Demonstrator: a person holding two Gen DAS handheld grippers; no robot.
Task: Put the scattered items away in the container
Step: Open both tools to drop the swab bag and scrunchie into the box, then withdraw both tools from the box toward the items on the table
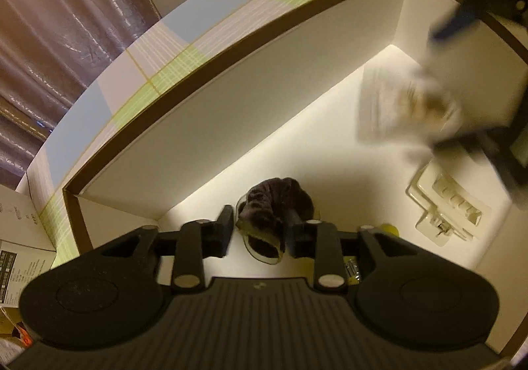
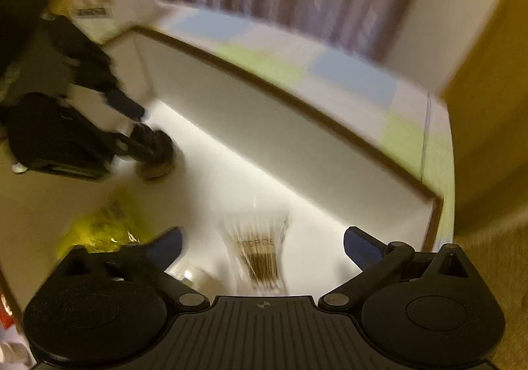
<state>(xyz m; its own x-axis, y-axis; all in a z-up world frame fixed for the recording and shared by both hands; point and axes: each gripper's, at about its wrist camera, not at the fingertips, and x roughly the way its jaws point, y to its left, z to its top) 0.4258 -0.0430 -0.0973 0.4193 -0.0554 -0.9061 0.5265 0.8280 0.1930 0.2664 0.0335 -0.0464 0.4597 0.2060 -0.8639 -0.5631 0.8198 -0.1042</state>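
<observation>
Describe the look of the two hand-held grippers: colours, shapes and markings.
Left hand-held gripper: matte black, with a ribbed base plate, two round housings, silver pivot pins on black link arms, and blocky black fingers. Right hand-held gripper: the same black ribbed body and round housings, but blue fingers. A small crosshair mark sits at the plate's centre.

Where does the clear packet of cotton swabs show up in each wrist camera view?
Left wrist: the swab packet is a blurred shape at right, above the box floor.
Right wrist: it sits bottom centre, between the right gripper's open fingers.
Shared landmark: the box's brown-edged white wall.
</observation>
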